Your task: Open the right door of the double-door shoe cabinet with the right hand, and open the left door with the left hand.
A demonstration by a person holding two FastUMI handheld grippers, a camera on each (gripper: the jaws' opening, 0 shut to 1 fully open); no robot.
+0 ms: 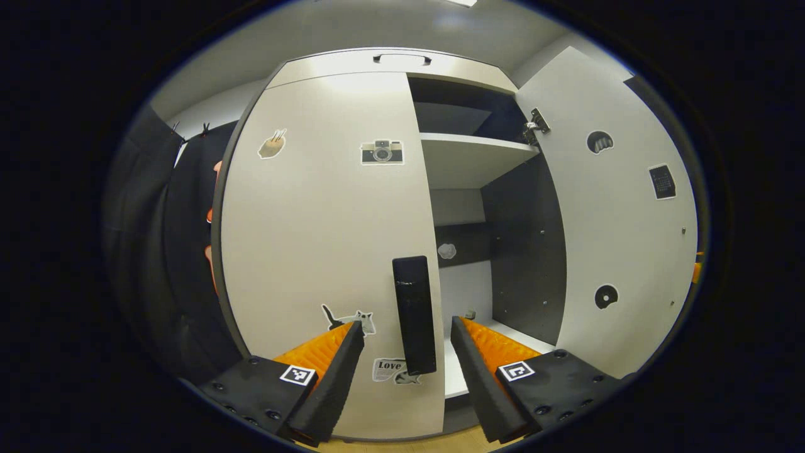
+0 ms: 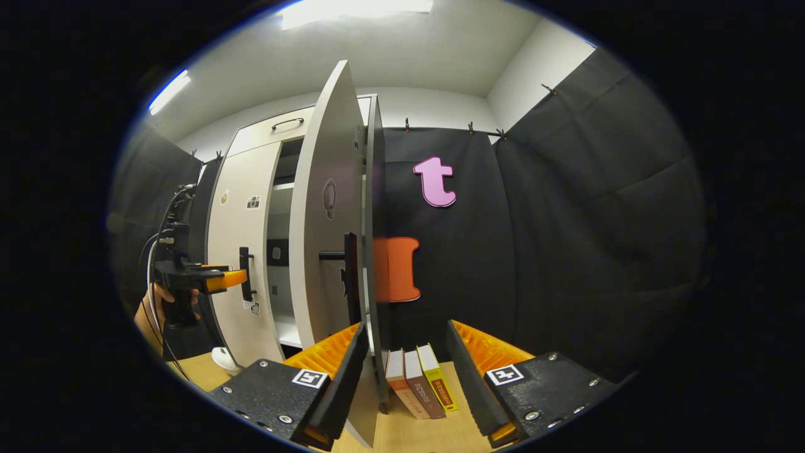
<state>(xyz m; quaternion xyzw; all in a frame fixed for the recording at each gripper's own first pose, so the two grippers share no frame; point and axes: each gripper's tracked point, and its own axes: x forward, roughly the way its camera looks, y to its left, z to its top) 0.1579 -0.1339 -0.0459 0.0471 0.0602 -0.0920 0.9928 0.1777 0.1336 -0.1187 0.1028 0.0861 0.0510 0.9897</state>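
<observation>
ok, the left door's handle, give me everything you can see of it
The handle is a dark, glossy vertical bar, plastic or painted metal by its look, mounted upright near the free right edge of the left door, in its lower half. In the right gripper view it stands off the door face on a short post. The door looks shut. The left gripper is open, one finger on each side of the bar, not touching it. Stickers sit just beside and below it.

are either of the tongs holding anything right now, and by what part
Nothing is held. The left tongs are open, their fingers either side of the left door's handle without pressing on it. The right tongs are open beside the right door.
</observation>
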